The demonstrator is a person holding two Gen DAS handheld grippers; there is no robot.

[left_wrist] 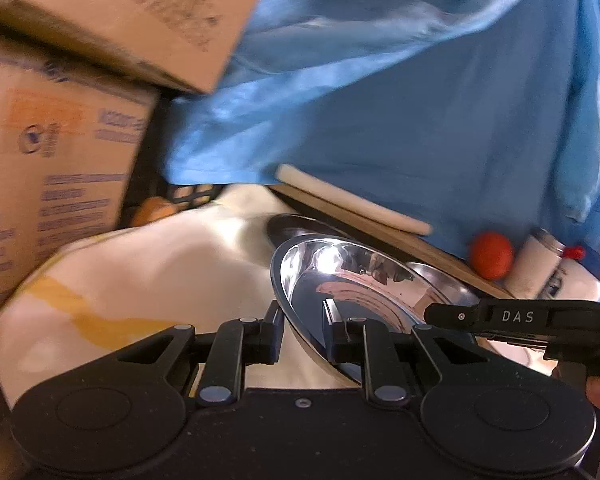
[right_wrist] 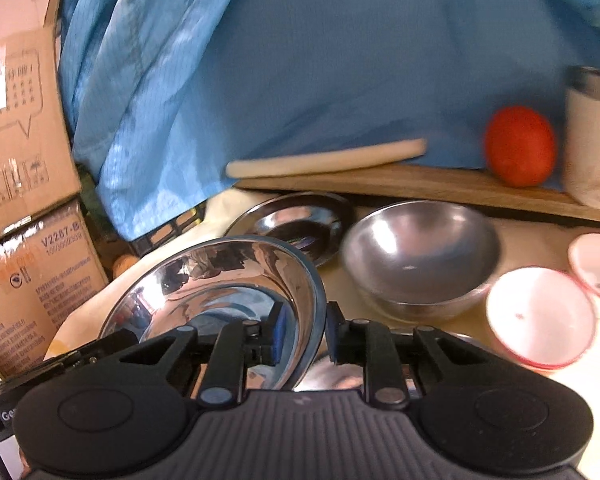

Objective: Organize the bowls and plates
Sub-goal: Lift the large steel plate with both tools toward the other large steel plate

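Both claws are pinching one shiny round steel plate (right_wrist: 220, 280) by opposite rims: the left claw (left_wrist: 304, 336) and the right claw (right_wrist: 302, 336) are each holding it narrowly, tilted above the cream tabletop (left_wrist: 160, 264). Just beyond the plate, a deep steel bowl (right_wrist: 420, 252) and a second steel plate (right_wrist: 296, 220) are sitting before the blue cloth (right_wrist: 340, 60).

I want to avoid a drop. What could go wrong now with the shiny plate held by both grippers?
Both the left gripper and right gripper pinch only the thin rim of the shiny steel plate; it may slip. Lowered carelessly, it could strike the dull steel bowl.
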